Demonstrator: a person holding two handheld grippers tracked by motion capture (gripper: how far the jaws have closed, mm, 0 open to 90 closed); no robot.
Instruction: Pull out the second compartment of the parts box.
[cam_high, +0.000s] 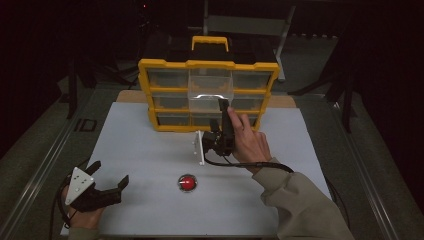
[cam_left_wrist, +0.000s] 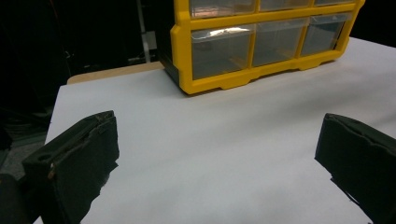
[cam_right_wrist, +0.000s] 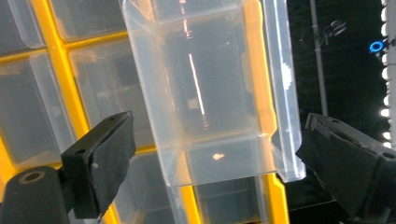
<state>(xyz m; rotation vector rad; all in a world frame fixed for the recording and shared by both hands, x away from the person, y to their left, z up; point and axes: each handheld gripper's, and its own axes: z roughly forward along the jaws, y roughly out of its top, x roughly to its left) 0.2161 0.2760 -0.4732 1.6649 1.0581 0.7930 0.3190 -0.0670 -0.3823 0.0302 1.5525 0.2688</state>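
Right gripper (cam_high: 223, 107) up at 12 o'clock of the table, held in the right hand (cam_high: 247, 137), jaws spread wide. In the right gripper view, black jaws stand either side of a clear drawer (cam_right_wrist: 210, 93) pulled partway out of the top row, apart from its walls, not clamped. Drawer itself see-through; contents can't be told. In the high view, same drawer (cam_high: 210, 90) juts fwd from the middle column of the yellow organizer (cam_high: 145, 85).

Left gripper (cam_high: 107, 177) low at 7 o'clock, near the table's front-left corner, jaws wide, nothing between them (grey three-cornered plate on top). Left gripper view: bare white surface betw. the two jaws, organizer (cam_left_wrist: 180, 51) well apart at 12 to 1 o'clock.

Red round button (cam_high: 187, 182) at 6 o'clock, betw. the two grippers, alone on the sheet. Small white bracket-like piece (cam_high: 199, 147) just beside the right gripper's body, approx. centre of table.

Table (cam_high: 140, 150) white, matte, w/ a tan board edge showing behind it at 11 and 1 o'clock. Metal rails along both sides. Room dark; stands and frame legs dimly visible at the back, grey floor either side.
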